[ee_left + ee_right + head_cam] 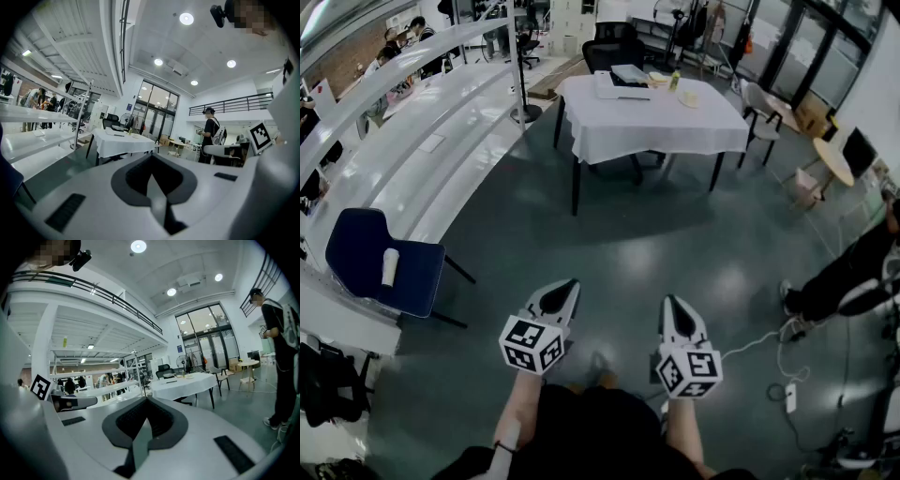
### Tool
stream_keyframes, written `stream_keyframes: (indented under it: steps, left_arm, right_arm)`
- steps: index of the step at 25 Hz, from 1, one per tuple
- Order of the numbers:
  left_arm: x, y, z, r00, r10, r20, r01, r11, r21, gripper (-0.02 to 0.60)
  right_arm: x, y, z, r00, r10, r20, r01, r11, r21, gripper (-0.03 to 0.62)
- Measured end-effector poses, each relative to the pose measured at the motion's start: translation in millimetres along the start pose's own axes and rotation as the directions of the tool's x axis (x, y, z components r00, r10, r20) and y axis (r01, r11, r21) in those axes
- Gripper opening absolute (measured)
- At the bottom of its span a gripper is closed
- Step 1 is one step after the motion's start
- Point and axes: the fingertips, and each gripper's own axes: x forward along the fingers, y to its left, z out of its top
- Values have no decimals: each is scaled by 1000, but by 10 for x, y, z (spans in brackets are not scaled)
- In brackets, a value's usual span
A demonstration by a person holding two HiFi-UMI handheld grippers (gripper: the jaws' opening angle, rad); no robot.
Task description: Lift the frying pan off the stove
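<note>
No frying pan or stove shows in any view. In the head view my left gripper [565, 287] and right gripper [674, 303] hang side by side in front of me, over the dark grey floor. Both are shut with nothing between their jaws. The left gripper view shows its jaws [152, 180] pressed together, pointing at a distant table with a white cloth [123, 140]. My right gripper [143, 425] is closed in the same way in its own view, aimed toward the same table [187, 383].
The white-clothed table [712, 117] stands across the room with a few items on it. A blue chair [366, 258] holding a white roll [389, 267] is at the left beside long white shelving [422, 150]. A person [844, 277] stands at the right, near a cable and power strip [789, 397].
</note>
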Motion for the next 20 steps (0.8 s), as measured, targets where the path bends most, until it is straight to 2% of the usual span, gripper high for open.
stream_keyframes:
  steps: [4, 12, 20]
  left_arm:
    - [60, 7, 43, 1000, -6, 4, 6, 1000, 14, 6]
    - [262, -84, 117, 1000, -6, 19, 5, 1000, 27, 6]
    - [422, -245, -19, 1000, 18, 20, -19, 998, 55, 8]
  right_arm:
    - [47, 7, 24, 1000, 11, 10, -11, 1000, 11, 5]
    - [97, -241, 76, 1000, -12, 20, 12, 1000, 27, 5]
    - [92, -415, -42, 1000, 12, -3, -12, 1000, 23, 5]
